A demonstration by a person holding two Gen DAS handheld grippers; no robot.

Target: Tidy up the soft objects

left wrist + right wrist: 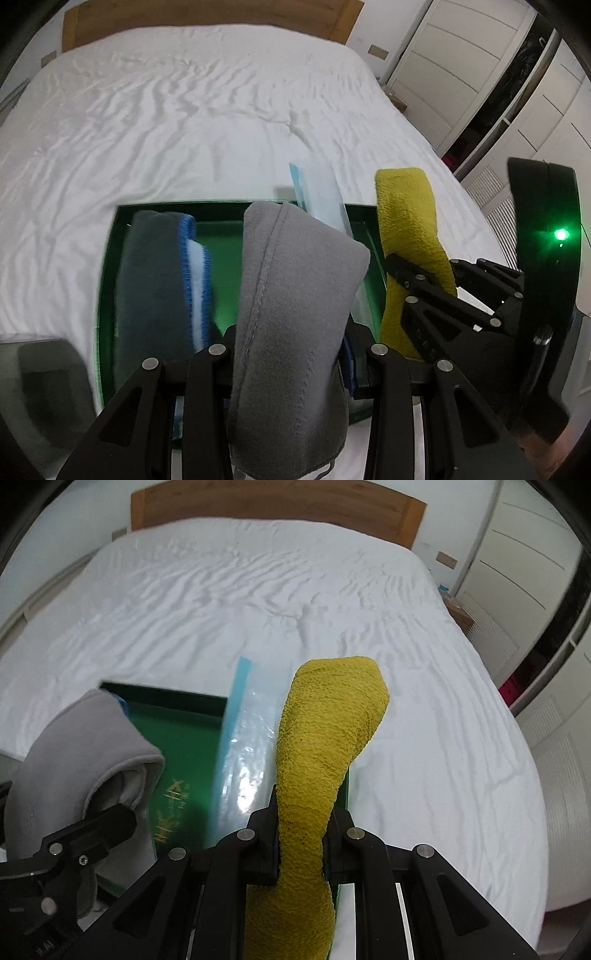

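While left-only: blue-edged dark cloth (162, 280).

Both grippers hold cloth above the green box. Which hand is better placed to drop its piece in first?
Left, probably: its grey cloth hangs over the box's open floor, while the right's yellow cloth hangs at the box's right edge.

Both grippers are showing matte black plastic linkage arms, pinned with round silver rivets. The left gripper (295, 354) matches the right gripper (301, 842) in build. A green light (561, 234) is glowing on the right gripper's curved black housing.
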